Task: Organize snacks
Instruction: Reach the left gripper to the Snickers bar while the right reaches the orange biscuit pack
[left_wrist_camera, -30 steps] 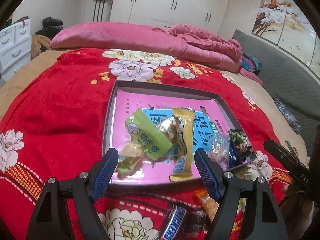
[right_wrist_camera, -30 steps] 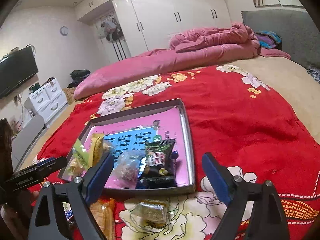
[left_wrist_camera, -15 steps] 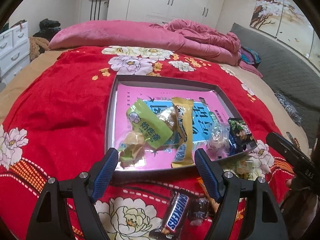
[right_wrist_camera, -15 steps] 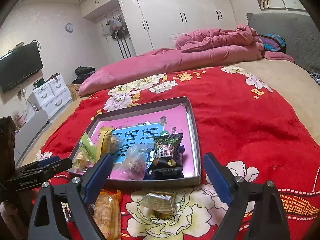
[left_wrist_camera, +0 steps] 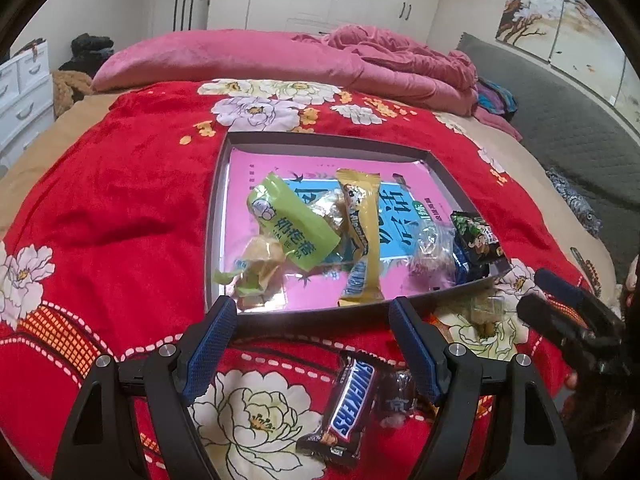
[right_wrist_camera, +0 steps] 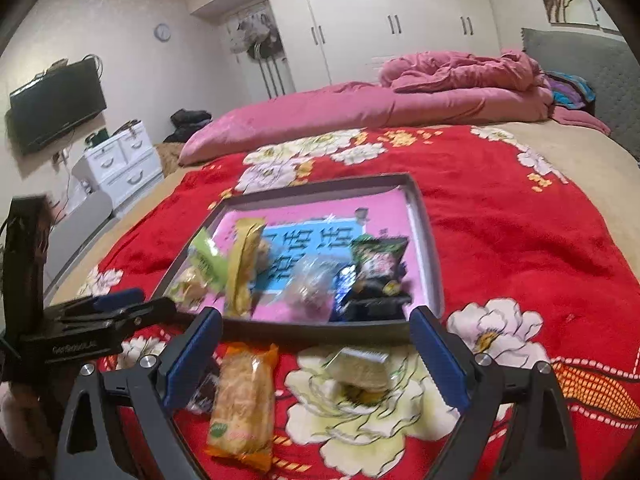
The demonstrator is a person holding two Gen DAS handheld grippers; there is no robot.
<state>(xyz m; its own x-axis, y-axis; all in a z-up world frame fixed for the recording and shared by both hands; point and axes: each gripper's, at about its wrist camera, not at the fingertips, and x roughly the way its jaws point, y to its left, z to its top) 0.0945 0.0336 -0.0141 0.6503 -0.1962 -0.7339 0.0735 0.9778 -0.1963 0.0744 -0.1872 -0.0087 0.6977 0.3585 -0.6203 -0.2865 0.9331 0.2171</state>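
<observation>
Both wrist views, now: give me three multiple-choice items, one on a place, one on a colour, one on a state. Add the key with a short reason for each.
1. Where does the Snickers bar lie?
A. In the tray
B. On the red blanket, nearer than the tray
C. On the pink pillow

2. What colour is the wrapper of the long bar lying lengthwise in the tray?
A. Yellow
B. Blue
C. White

3. How is the right gripper?
A. Shut on the orange snack pack
B. Shut on nothing
C. Open, holding nothing

Key: 1 B, the bar rests on the blanket outside the tray's near rim. 2 A, the wrapper is yellow with blue print at its near end. 3 C, the fingers stand wide apart and have just been opening further; the orange snack pack and a clear-wrapped snack lie untouched on the blanket beneath them.
</observation>
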